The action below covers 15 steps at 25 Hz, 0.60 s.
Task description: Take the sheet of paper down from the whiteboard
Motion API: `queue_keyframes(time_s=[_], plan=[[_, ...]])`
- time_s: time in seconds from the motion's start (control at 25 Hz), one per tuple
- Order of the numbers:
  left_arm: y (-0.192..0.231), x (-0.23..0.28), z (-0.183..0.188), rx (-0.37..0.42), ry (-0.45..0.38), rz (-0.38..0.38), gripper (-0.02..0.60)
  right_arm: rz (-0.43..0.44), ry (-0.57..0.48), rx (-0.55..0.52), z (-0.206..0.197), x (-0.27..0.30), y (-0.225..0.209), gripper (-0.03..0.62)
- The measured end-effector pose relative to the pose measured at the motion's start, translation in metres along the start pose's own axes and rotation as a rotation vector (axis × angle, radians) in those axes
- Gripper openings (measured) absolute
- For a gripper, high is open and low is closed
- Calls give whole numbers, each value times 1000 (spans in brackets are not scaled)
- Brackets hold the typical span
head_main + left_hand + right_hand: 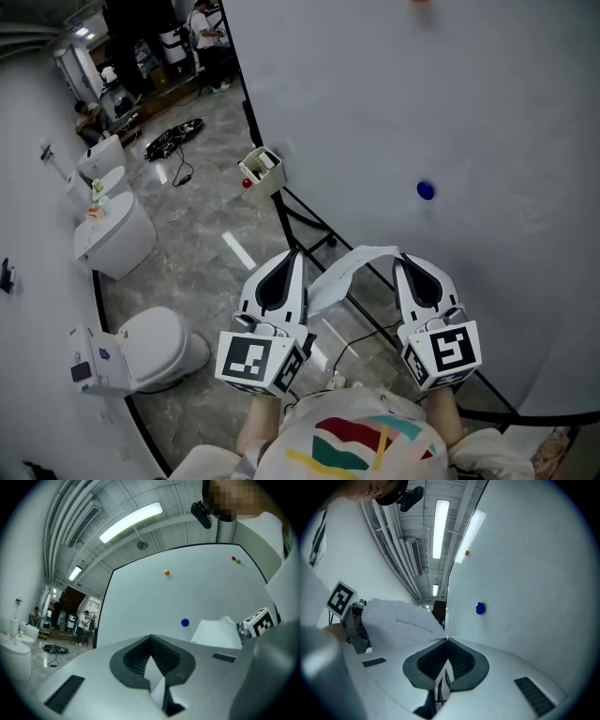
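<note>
Down in front of the whiteboard (422, 112), the sheet of paper (352, 267) arches between the left gripper (292, 258) and the right gripper (400, 261), both clamped tight on it. A blue magnet (426, 190) sits on the board.

Paper (352, 272) hangs in front of the whiteboard (422, 94), arched between the two grippers: left gripper (292, 255) at its 9 o'clock end, right gripper (399, 260) at its 3 o'clock end, each clamped on an edge. A magnet (426, 190) sits on the whiteboard at the paper's 1 o'clock. Toilets (159, 345) line the floor at 9 o'clock, a box (262, 171) at 11.
</note>
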<state>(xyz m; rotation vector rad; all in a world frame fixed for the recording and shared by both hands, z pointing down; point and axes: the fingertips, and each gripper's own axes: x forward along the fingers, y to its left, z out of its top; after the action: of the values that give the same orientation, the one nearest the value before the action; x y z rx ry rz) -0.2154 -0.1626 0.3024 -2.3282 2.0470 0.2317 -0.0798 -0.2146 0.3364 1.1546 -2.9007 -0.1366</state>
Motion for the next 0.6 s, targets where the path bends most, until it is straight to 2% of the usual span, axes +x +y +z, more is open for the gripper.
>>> queue_keyframes(time_s=[0.16,0.6], plan=[[-4,8,-12,-7,32,6,44,8,15,9,-9,5,-3,15],[1,1,-20,-3,54,4,44,1,-6,6,-5,3,5,15]])
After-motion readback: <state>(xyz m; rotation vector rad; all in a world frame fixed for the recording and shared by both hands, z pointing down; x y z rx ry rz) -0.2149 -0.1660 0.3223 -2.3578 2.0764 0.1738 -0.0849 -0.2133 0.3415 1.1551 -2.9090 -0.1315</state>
